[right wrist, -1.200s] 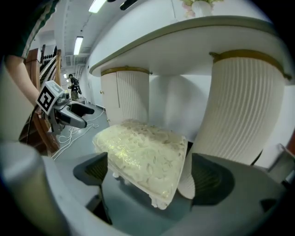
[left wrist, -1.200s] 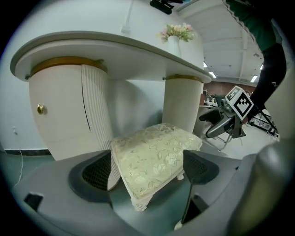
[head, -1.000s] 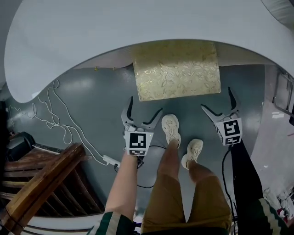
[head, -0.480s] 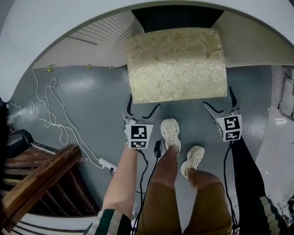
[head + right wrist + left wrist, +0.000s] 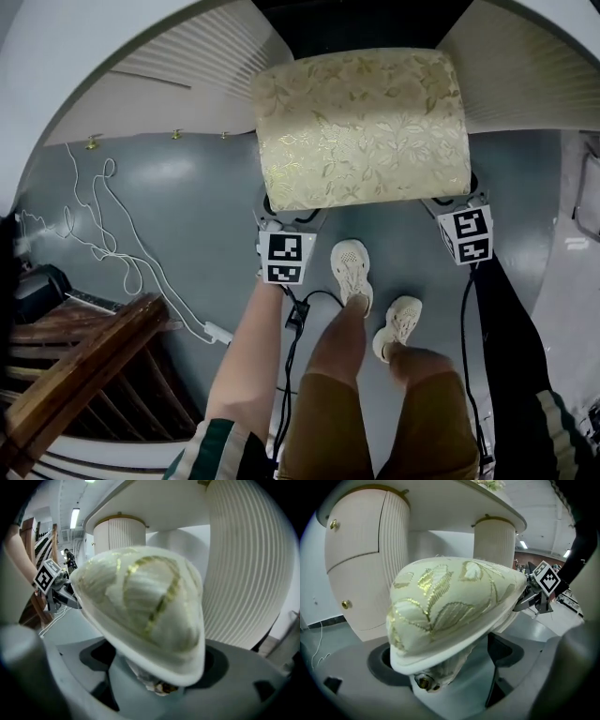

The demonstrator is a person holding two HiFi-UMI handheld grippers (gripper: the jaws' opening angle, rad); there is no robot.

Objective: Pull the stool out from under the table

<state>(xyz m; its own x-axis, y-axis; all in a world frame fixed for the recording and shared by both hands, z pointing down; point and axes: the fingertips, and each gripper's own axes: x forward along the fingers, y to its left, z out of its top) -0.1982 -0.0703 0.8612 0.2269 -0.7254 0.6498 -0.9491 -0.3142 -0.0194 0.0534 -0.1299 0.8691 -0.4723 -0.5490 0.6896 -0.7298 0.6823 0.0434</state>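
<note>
The stool point(image 5: 361, 127) has a cream cushion with gold leaf patterns and stands between the ribbed pedestals of the white table point(image 5: 84, 56). My left gripper point(image 5: 289, 221) is at its near left corner, with the jaws tucked under the cushion edge. In the left gripper view the cushion corner point(image 5: 450, 606) fills the middle. The leg top sits between the left gripper's point(image 5: 440, 667) spread jaws, with a gap beside it. My right gripper point(image 5: 457, 208) is at the near right corner. Its jaws point(image 5: 159, 677) are closing around the leg under the cushion point(image 5: 140, 602) and are still apart from it.
The person's two feet point(image 5: 353, 272) stand just behind the stool. A white cable point(image 5: 103, 225) and a power strip point(image 5: 217, 331) lie on the grey floor at the left. Dark wooden furniture point(image 5: 75, 375) fills the lower left. The ribbed pedestals point(image 5: 202, 56) point(image 5: 525, 75) flank the stool.
Both grippers have gone from short of the stool to its near corners, and their jaws have slipped under the cushion edge. More of the cushion now shows.
</note>
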